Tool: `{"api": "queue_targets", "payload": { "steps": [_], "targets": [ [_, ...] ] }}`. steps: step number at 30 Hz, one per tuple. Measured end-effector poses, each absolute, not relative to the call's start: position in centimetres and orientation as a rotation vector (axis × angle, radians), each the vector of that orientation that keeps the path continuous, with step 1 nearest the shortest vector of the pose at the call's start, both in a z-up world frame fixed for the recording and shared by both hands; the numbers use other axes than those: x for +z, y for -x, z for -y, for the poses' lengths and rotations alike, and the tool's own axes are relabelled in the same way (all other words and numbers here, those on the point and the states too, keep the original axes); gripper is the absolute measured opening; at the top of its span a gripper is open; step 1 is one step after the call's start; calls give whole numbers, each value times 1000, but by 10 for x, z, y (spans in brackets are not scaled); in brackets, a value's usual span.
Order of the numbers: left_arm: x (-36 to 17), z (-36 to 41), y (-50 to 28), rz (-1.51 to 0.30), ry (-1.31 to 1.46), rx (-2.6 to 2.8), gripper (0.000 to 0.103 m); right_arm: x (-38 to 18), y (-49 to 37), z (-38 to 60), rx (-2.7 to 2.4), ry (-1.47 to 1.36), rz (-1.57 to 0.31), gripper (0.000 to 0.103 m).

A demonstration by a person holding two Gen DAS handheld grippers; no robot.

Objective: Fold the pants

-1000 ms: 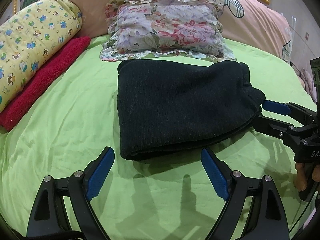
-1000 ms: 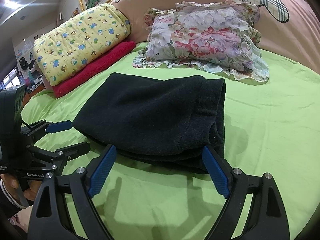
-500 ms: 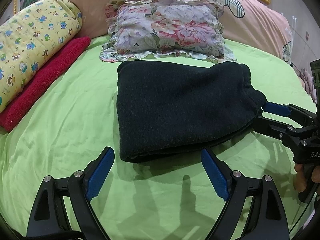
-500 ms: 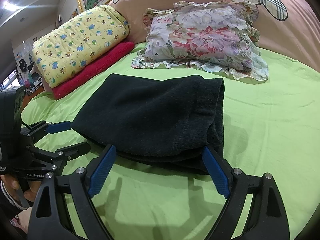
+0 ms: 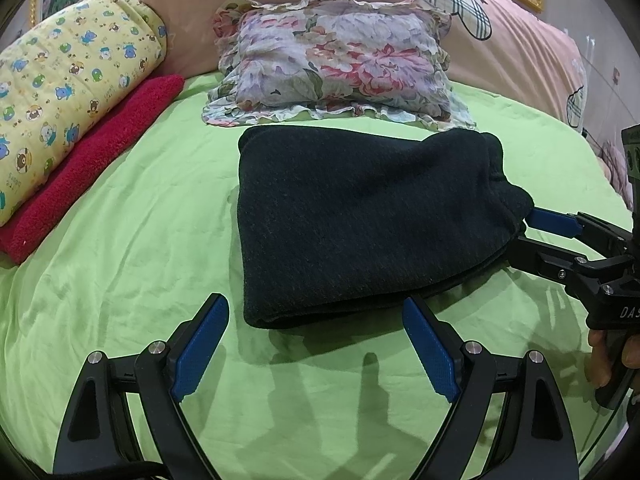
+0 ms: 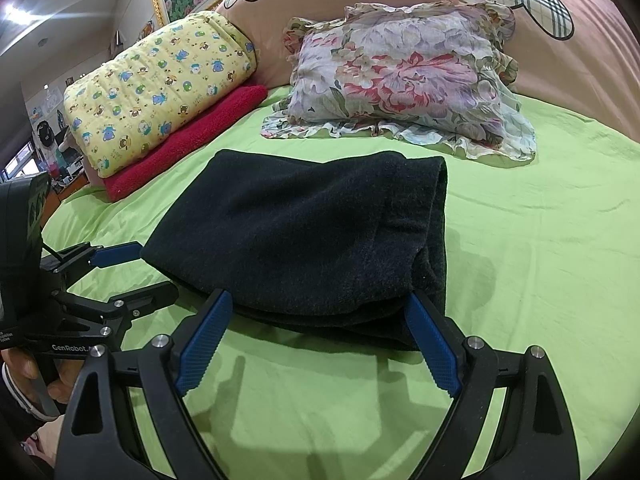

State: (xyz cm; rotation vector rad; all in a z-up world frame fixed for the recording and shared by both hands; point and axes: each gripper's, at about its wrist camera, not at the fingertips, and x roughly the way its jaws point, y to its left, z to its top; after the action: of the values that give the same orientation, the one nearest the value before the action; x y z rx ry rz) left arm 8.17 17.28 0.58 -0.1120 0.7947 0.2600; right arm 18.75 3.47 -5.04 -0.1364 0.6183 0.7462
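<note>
Barely anything has changed since a moment ago: the left gripper (image 5: 316, 344) and right gripper (image 6: 316, 340) still hover with fingers spread wide, holding nothing, at the near edges of the folded black pants (image 5: 360, 220) on the green bed sheet (image 5: 120, 260). Beyond lie a floral pillow (image 5: 336, 60), red towel (image 5: 92, 160) and yellow quilt (image 5: 68, 92).
</note>
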Motion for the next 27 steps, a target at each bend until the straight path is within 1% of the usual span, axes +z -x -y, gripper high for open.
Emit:
{"api": "queue_targets", "payload": {
  "steps": [15, 27],
  "targets": [
    [13, -178, -83, -763, 127, 270, 89, -45, -187, -35, 748, 124, -608, 89],
    [34, -189, -91, -720, 143, 293, 89, -36, -193, -30, 736, 88, -585, 89]
  ]
}}
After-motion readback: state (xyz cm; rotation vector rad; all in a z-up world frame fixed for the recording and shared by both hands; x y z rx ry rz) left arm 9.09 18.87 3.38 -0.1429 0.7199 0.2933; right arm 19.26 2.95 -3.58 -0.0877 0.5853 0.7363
